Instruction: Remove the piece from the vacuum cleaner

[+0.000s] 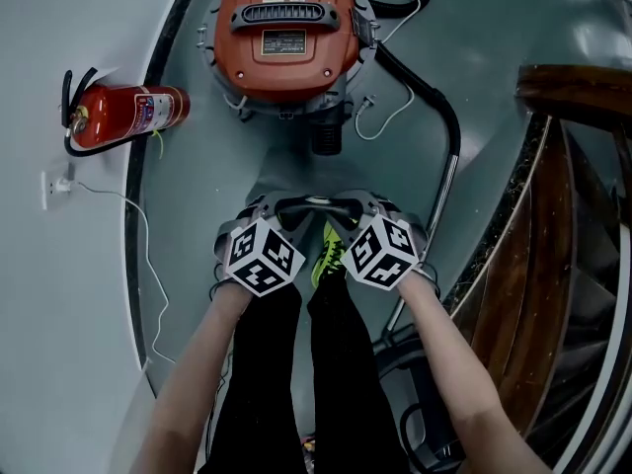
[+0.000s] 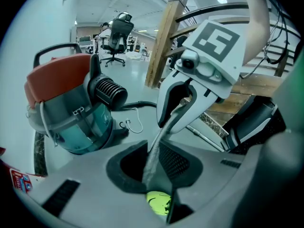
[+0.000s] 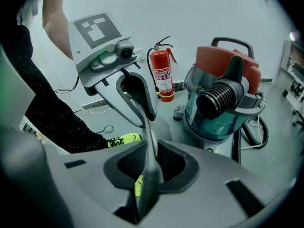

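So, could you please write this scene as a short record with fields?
vacuum cleaner: on floor ahead, untouched
fire extinguisher: by wall, left of vacuum
left gripper: tongs slightly apart, nothing of vacuum held
right gripper: same, its tips near the left's
thin grey strip: runs between both tongs, unidentified

Glossy grey floor (image 1: 197, 186) meets a pale wall (image 1: 59, 314); a red fire extinguisher (image 1: 128, 115) stands against it, wooden stairs (image 1: 563, 215) opposite, office chair (image 2: 116, 34) beyond

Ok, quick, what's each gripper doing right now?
Left gripper: jaws apart, a thin grey strip between them, not visibly clamped.
Right gripper: jaws apart, the grey strip between them, not visibly clamped.
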A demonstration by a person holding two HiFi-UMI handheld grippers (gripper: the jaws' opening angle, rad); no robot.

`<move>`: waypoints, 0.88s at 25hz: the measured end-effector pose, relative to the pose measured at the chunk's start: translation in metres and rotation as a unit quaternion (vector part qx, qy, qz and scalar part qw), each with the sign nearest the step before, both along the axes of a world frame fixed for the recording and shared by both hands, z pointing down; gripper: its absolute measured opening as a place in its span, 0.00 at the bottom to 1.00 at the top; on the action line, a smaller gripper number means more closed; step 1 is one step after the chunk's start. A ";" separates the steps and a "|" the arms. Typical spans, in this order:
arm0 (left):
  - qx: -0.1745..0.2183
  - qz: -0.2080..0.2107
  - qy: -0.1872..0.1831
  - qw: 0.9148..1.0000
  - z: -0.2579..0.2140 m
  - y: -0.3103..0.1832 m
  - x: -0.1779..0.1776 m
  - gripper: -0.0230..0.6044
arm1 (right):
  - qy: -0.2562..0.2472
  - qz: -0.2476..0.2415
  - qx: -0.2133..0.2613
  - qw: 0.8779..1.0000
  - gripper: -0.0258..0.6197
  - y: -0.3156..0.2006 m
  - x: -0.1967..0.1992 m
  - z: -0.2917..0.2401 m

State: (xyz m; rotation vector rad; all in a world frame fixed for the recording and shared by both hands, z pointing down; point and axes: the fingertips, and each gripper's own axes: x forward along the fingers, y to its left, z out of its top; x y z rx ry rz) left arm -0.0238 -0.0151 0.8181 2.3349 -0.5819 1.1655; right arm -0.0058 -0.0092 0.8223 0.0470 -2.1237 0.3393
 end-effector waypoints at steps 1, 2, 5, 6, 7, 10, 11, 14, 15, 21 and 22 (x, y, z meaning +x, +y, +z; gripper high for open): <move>-0.003 0.001 0.000 1.000 0.003 -0.001 -0.001 0.17 | 0.000 0.001 -0.003 1.000 0.14 -0.001 -0.001 0.003; -0.005 0.002 0.000 1.000 0.006 -0.002 -0.001 0.17 | 0.001 0.003 -0.006 1.000 0.14 -0.002 -0.001 0.005; -0.007 0.007 -0.002 1.000 0.012 -0.008 -0.002 0.17 | 0.001 0.011 -0.012 1.000 0.14 -0.007 -0.002 0.012; -0.006 0.009 -0.002 1.000 0.014 -0.010 -0.002 0.17 | 0.001 0.013 -0.013 1.000 0.14 -0.009 -0.002 0.013; -0.006 0.012 -0.002 1.000 0.016 -0.011 -0.002 0.17 | 0.001 0.016 -0.014 1.000 0.14 -0.011 -0.002 0.015; -0.009 0.019 -0.003 1.000 0.020 -0.014 -0.003 0.17 | 0.000 0.024 -0.022 0.999 0.14 -0.013 -0.003 0.020; -0.012 0.020 -0.004 1.000 0.023 -0.015 -0.003 0.17 | 0.001 0.027 -0.026 0.999 0.14 -0.014 -0.003 0.022; -0.021 0.029 -0.006 0.999 0.033 -0.016 -0.003 0.18 | 0.010 0.030 -0.032 0.999 0.14 -0.013 -0.004 0.031; -0.023 0.032 -0.007 0.999 0.036 -0.015 -0.004 0.18 | 0.013 0.031 -0.034 0.999 0.14 -0.013 -0.004 0.033; -0.031 0.035 -0.013 0.999 0.045 -0.017 -0.004 0.18 | 0.019 0.050 -0.042 0.998 0.15 -0.015 -0.005 0.043; -0.032 0.035 -0.013 0.999 0.046 -0.018 -0.004 0.18 | 0.019 0.051 -0.043 0.998 0.15 -0.016 -0.005 0.043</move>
